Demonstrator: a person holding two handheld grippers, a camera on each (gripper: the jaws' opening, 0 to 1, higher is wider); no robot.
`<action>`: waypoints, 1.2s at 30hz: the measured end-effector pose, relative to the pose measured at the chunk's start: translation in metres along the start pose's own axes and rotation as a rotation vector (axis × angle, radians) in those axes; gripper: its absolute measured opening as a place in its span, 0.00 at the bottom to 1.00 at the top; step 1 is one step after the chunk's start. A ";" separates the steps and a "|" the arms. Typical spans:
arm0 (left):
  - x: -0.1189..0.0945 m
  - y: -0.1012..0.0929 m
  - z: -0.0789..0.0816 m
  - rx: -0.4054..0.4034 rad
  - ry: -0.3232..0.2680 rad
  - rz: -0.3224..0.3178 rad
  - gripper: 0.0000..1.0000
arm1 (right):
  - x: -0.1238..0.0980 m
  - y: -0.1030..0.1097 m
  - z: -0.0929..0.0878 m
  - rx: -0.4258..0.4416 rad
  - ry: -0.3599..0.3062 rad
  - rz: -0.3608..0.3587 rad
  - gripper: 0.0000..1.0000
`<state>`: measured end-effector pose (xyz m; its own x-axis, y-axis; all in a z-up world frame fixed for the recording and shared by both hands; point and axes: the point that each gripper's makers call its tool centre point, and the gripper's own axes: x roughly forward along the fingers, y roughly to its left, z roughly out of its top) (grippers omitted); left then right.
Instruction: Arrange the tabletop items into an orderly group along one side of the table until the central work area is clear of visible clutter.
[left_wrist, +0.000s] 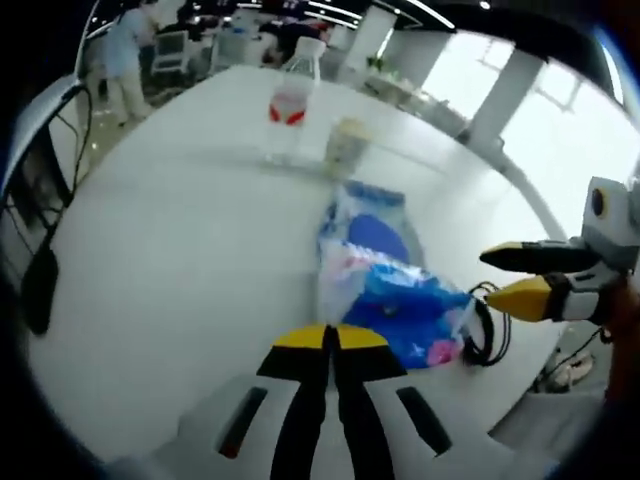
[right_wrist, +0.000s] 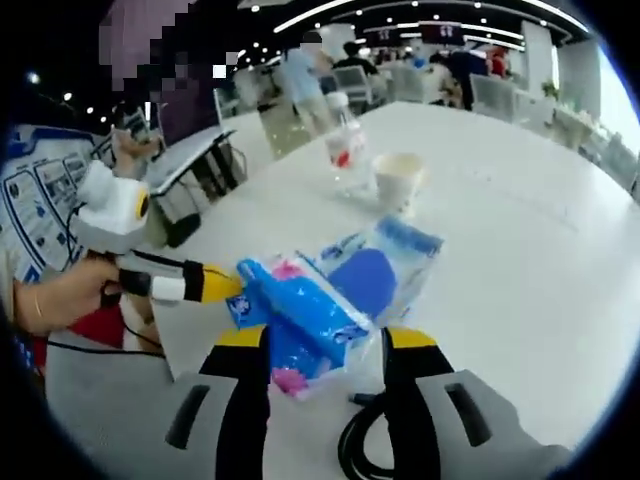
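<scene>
Two sets of tongs meet at the blue packet (right_wrist: 300, 320) near the white surface (left_wrist: 180, 260) edge — right tongs (right_wrist: 325, 345) spread wide around it, left tongs (left_wrist: 332, 338) pressed together beside it. Behind stand a water bottle (left_wrist: 291, 105) and paper cup (left_wrist: 347, 145); a black cable (right_wrist: 365, 440) lies just beside the packet.

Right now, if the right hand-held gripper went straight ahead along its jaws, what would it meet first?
The blue plastic package: it already lies between the open jaws of the right hand-held gripper, so the package would likely be met first, though depth is unclear.
</scene>
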<state>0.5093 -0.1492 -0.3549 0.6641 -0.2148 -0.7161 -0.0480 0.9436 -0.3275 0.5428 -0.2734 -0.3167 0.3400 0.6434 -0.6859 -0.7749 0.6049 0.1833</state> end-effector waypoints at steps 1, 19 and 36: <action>0.000 0.001 -0.001 -0.013 0.001 0.001 0.00 | 0.000 0.001 -0.003 0.003 0.011 -0.001 0.43; 0.000 0.004 -0.007 0.023 0.021 0.028 0.00 | 0.012 0.004 -0.039 0.150 0.109 -0.015 0.38; 0.002 -0.001 -0.015 0.073 0.054 0.030 0.00 | 0.024 0.005 -0.054 0.211 0.138 -0.019 0.12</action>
<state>0.4989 -0.1543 -0.3654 0.6219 -0.1972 -0.7579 -0.0117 0.9654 -0.2607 0.5183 -0.2799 -0.3700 0.2667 0.5693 -0.7776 -0.6354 0.7106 0.3023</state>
